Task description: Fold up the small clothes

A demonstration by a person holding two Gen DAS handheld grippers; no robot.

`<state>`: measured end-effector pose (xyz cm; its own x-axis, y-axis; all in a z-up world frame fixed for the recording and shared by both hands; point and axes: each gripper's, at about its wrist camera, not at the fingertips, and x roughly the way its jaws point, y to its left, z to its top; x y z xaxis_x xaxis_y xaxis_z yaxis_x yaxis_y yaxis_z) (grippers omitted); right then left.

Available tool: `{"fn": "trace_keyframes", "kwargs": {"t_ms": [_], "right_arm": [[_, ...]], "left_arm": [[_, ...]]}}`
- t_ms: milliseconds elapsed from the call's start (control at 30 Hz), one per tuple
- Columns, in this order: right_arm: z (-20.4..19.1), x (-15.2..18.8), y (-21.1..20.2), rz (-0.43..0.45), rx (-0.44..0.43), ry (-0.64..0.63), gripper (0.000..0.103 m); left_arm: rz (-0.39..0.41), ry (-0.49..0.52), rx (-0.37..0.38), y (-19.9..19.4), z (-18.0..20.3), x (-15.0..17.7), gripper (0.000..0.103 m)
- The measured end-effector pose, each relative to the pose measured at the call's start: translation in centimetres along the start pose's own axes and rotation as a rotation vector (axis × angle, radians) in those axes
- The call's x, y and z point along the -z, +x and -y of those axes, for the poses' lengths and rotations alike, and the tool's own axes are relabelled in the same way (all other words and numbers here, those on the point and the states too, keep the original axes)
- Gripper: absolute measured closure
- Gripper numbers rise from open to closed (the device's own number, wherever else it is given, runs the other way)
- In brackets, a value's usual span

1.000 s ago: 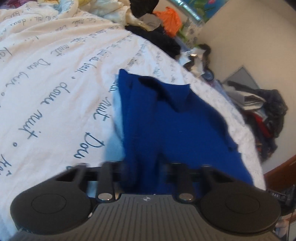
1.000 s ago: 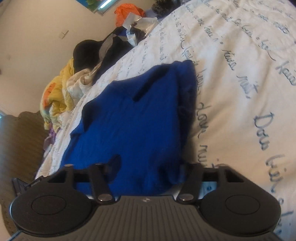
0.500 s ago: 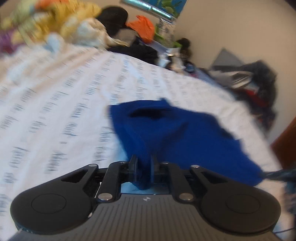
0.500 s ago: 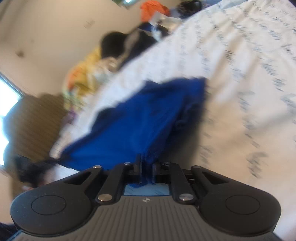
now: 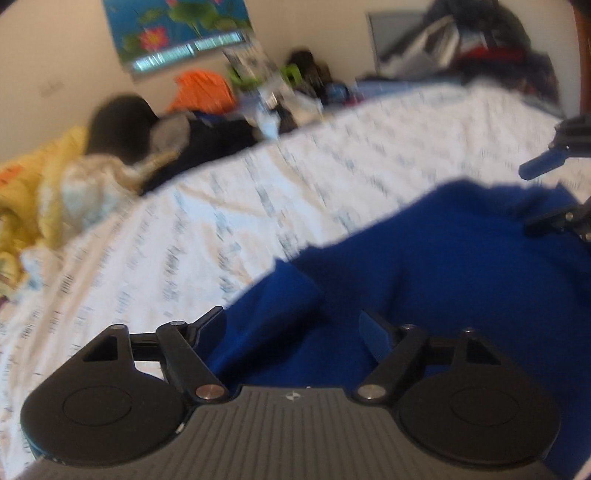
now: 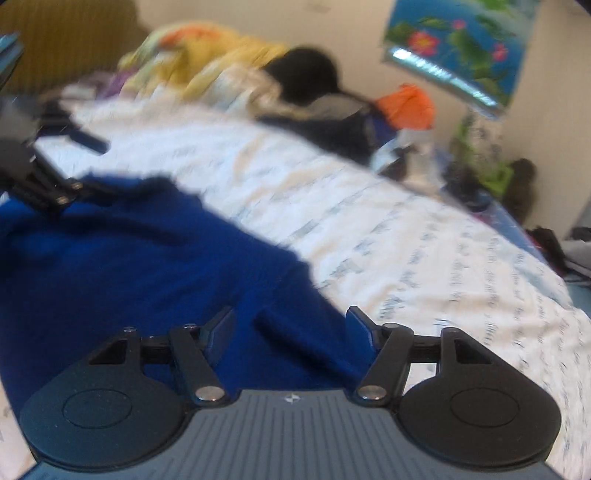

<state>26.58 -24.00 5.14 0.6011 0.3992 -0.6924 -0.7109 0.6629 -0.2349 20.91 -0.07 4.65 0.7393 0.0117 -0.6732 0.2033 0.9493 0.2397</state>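
A small blue garment [image 5: 424,266] lies on the white bedsheet with printed writing [image 5: 221,206]. My left gripper [image 5: 293,325] is open just over the garment's near left edge, cloth between the jaws but not pinched. In the right wrist view the same blue garment [image 6: 129,258] fills the lower left. My right gripper [image 6: 290,323] is open over its near right edge, holding nothing. Each gripper shows at the edge of the other's view: the right one in the left wrist view [image 5: 554,192], the left one in the right wrist view [image 6: 40,166]. Both views are blurred.
A heap of clothes lies along the bed's far side: yellow fabric [image 5: 33,192], a black item [image 5: 118,129], an orange item [image 5: 199,88]. A flower poster [image 5: 173,33] hangs on the wall. More clutter sits by the wall [image 5: 480,44].
Both grippers were shut on the blue garment half a second ago and have opened, letting it go. Both have swung round, so the garment now lies between them, laid over itself.
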Motion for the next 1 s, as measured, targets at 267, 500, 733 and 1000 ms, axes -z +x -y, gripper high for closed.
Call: {"fn": "trace_keyframes", "kwargs": {"t_ms": [267,500,733,1000], "right_arm": [[6.5,1.3,4.0,-0.019,-0.036,0.371,0.088],[11.0,3.6,3.7,0.038,-0.09,0.673,0.094],[12.2,5.2,2.7,0.034,-0.009,0.805,0.086],[5.9,2.3,0.4,0.16,-0.072,0.667,0.056]], "left_arm": [[-0.069,-0.349,0.082,3.7,-6.3,-1.1,0.089],[0.01,-0.425,0.035,2.5,-7.8,-1.9,0.097],[0.042,-0.463,-0.129,1.7,-7.5,-0.7,0.026],[0.087,-0.381,0.029,-0.4,-1.4,-2.0,0.012]]}}
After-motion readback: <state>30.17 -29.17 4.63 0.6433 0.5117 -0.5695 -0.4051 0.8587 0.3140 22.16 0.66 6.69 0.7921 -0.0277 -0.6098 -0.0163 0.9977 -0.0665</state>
